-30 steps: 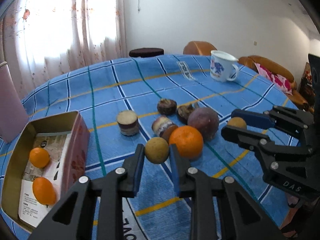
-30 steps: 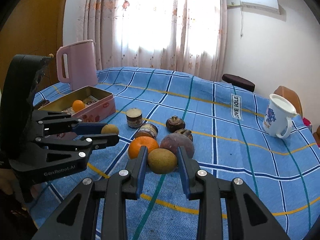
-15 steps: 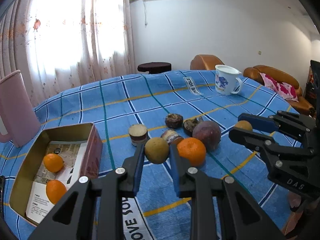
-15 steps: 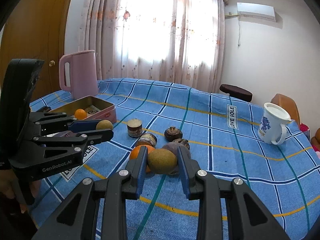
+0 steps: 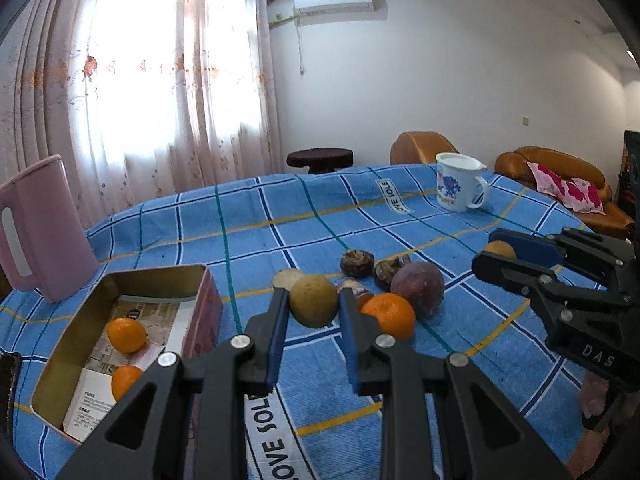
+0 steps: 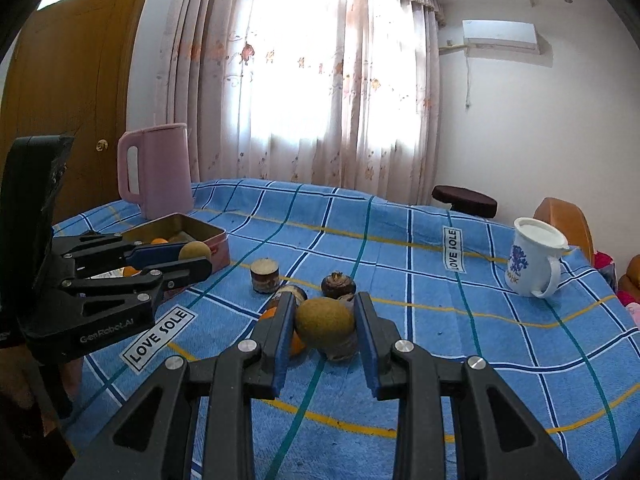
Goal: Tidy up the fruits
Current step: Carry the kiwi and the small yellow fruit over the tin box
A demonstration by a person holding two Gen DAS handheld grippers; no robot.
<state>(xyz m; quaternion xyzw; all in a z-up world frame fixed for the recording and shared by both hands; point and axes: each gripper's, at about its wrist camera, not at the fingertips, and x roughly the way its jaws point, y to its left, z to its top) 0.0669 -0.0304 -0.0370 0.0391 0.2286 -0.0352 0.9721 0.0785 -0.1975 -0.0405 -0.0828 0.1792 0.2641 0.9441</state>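
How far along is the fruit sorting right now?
Done: two oranges lie in the tin box. In hand: the left gripper and right gripper each clamp a brown round fruit, both lifted. Left: one orange, a purple fruit and several dark pieces remain on the tablecloth.

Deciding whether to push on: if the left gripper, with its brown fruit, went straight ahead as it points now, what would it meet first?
Probably the cut brown-skinned piece just behind the brown round fruit held in the left gripper. The orange lies just right of that line. Depth is uncertain through the fisheye.
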